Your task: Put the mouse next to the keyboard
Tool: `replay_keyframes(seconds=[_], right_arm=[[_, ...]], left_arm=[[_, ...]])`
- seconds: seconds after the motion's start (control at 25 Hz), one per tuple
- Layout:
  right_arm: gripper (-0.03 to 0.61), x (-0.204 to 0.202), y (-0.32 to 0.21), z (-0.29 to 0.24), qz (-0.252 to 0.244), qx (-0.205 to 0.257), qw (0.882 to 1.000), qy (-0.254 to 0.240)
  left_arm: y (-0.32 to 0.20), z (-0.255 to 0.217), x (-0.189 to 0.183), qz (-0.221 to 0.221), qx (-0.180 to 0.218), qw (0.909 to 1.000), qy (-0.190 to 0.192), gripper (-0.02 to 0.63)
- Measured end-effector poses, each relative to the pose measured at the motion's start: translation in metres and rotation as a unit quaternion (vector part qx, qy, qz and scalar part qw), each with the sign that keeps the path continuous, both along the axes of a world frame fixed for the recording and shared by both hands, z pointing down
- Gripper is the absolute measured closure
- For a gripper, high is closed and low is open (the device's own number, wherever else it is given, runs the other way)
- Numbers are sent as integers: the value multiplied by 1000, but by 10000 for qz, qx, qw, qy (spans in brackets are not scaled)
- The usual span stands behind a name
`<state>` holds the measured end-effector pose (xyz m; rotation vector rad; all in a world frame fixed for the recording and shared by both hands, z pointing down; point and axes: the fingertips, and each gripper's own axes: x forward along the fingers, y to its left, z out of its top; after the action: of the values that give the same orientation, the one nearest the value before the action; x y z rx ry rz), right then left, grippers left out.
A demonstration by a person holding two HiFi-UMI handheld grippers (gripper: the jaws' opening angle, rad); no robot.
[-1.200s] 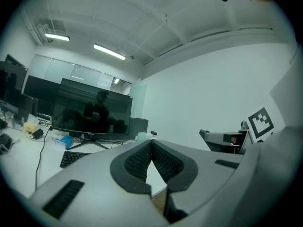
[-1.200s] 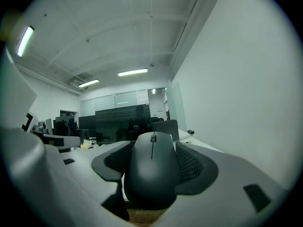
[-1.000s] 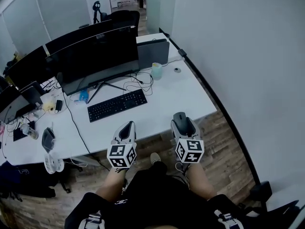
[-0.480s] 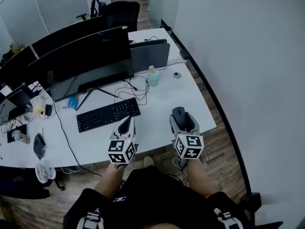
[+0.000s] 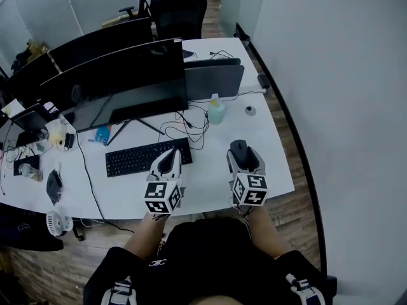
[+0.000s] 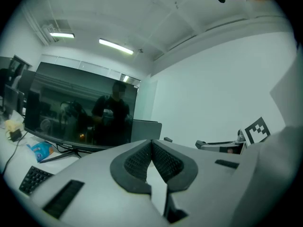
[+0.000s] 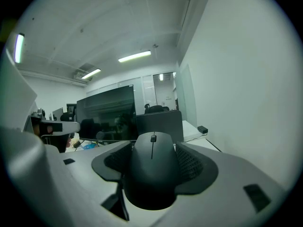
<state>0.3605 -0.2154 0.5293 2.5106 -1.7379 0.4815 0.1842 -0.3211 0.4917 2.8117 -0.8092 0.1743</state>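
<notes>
Black, smooth, rounded mouse [image 7: 151,183] clamped between right gripper's [image 7: 152,161] jaws.

no legible txt, monitor [image 6: 80,110] bezel logo too small to read

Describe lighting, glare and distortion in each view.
Head view: even, soft light, wide-angle bend in the desk edge. Left gripper view: fisheye with black corners; the monitor mirrors a person's silhouette. Right gripper view: same fisheye; ceiling strip lights glare, the mouse looms large up close.
</notes>
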Motion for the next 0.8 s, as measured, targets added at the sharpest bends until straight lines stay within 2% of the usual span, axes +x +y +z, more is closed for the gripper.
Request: replay_keyframes(seconds=[0.2, 0.44, 0.64, 0.8], right_arm=[[270, 16, -35, 16, -353, -142, 9992, -86], [270, 34, -76, 61, -731, -596, 9952, -262], [270, 53, -97, 111, -714, -1022, 9917, -302], [270, 67, -106, 154, -538, -1315, 9883, -551]], left_arm=[[-11, -2, -9, -563, -8, 9984, -71, 596], [-16, -4, -28, -1367, -62, 9905, -130, 597], [-10, -4, -41, -1845, -22, 9826, -226, 596], [-3, -5, -52, -2121, 8, 9766, -368, 597]])
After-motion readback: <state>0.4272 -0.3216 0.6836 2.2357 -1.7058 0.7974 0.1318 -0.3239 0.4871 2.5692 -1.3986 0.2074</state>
